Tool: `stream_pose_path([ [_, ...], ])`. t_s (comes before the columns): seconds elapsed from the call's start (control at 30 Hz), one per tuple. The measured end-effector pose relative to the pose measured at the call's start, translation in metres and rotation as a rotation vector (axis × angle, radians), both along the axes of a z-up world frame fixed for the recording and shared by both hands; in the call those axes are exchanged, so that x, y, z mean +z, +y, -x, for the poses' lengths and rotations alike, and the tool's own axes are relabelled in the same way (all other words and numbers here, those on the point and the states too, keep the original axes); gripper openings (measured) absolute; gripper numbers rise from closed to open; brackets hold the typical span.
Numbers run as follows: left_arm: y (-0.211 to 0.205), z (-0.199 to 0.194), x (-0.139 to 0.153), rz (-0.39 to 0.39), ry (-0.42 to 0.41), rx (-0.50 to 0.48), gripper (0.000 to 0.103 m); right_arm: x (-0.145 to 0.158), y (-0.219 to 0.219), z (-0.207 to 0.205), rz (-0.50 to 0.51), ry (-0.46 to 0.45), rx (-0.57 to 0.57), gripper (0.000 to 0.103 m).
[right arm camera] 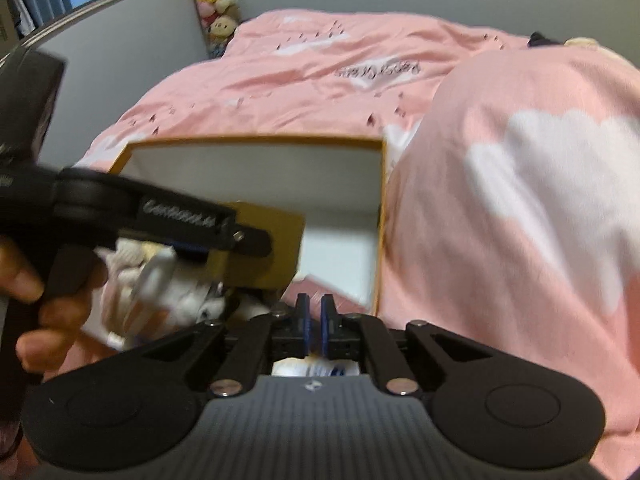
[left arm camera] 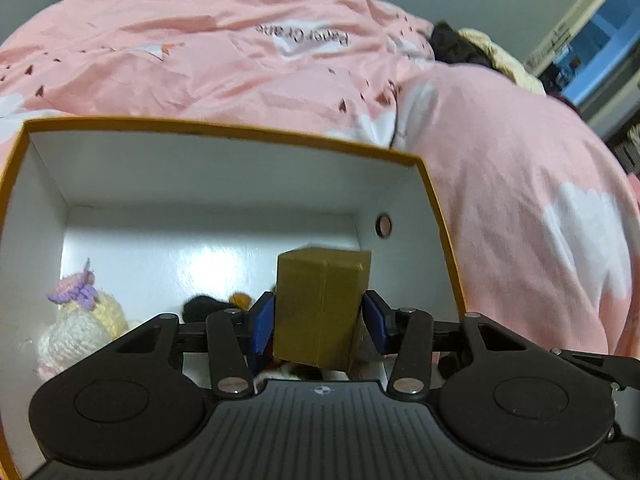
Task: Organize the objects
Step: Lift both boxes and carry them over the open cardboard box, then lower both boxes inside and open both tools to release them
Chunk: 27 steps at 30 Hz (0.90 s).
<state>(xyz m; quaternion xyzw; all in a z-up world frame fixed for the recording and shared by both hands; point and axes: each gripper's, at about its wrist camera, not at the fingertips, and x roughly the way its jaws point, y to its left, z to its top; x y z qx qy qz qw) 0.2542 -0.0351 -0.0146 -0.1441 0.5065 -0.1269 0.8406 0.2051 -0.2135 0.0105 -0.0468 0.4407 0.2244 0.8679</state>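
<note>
Olive-brown block (left arm camera: 322, 312) is hanging inside the big orange-edged box (left arm camera: 224, 130), which is sitting on a pink quilt (left arm camera: 500, 184) spread over the bed. Left gripper (left arm camera: 320, 320) is pinching that block between its blue pads (left arm camera: 264, 322), holding it above the white floor of the box, where a knitted cream toy (left arm camera: 80, 328) is lying at the near left. Right gripper (right arm camera: 316, 322) is hovering just outside the box's near edge, its jaws nearly together and holding nothing.
</note>
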Motion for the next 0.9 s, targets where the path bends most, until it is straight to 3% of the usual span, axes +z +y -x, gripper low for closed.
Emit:
stream_pose_path([
  [0.1,-0.004,0.000,-0.004,0.004,0.016,-0.012,0.053,-0.010,0.006,0.002,0.004,0.055,0.034,0.008],
  [0.23,-0.005,0.002,-0.004,-0.009,0.001,-0.003,0.053,-0.021,0.011,0.000,0.040,0.058,0.020,0.008],
  [0.5,-0.003,0.002,-0.002,0.012,0.017,0.015,0.053,-0.035,0.008,-0.029,-0.068,0.132,-0.008,0.008],
  [0.77,0.002,-0.004,-0.004,0.030,0.027,0.057,0.052,-0.038,0.034,-0.036,0.048,0.077,0.048,0.009],
  [0.9,-0.001,-0.006,-0.005,0.023,0.036,0.045,0.052,-0.049,0.041,-0.040,0.108,0.067,0.059,0.000],
])
